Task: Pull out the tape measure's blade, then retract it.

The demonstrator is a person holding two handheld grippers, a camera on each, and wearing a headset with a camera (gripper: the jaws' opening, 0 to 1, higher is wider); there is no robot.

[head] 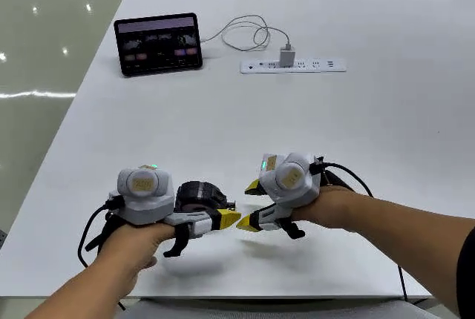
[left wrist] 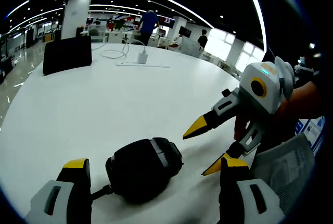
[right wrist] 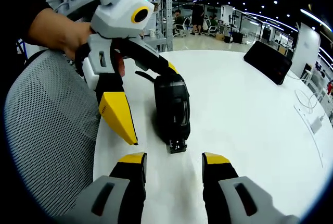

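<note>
A black tape measure (head: 199,195) lies on the white table (head: 312,126) near the front edge. My left gripper (head: 220,210) is open around it, one jaw on each side and not pressing it; in the left gripper view the case (left wrist: 143,169) sits between the wide yellow-tipped jaws of my left gripper (left wrist: 155,164). My right gripper (head: 251,205) is open and faces the tape measure from the right, just short of it. In the right gripper view the blade's hook end (right wrist: 177,145) is directly in front of my right gripper (right wrist: 174,157), and the blade is drawn in.
A dark tablet (head: 158,43) stands at the back left. A white power strip (head: 293,65) with a charger (head: 287,57) and looped cable lies behind the middle. A grey mesh chair back (right wrist: 47,130) is at the table's front edge.
</note>
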